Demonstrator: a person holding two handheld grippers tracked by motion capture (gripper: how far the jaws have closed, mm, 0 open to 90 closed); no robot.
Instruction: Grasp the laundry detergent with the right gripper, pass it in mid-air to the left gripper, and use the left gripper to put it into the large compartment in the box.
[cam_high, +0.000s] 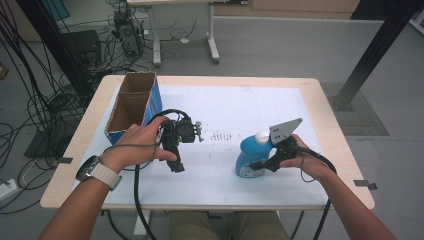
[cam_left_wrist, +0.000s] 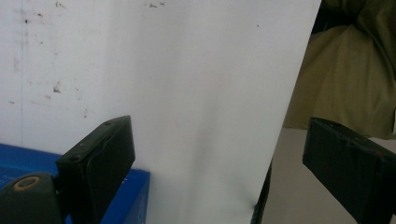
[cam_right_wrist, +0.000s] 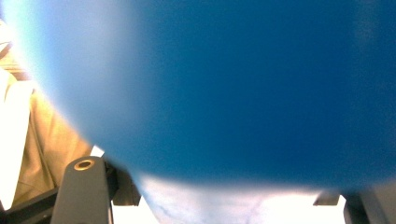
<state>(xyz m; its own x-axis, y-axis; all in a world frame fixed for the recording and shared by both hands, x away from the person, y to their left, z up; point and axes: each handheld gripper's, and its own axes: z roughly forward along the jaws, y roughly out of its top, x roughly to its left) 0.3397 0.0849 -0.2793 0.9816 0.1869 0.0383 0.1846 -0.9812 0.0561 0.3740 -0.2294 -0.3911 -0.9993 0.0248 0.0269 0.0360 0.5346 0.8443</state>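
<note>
Right claw (cam_high: 256, 165) grips bottle (cam_high: 248, 156) (rounded, blue).

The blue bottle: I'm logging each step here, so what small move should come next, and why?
Probably lift the blue bottle just off the table. The right gripper sits at its side, its jaws flanking the blue body, while the left gripper, open, holds nothing near the cardboard box.

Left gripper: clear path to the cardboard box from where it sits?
Probably yes. The left gripper has open jaws holding nothing, and the cardboard box stands just beyond the left hand with only bare table between.
</note>
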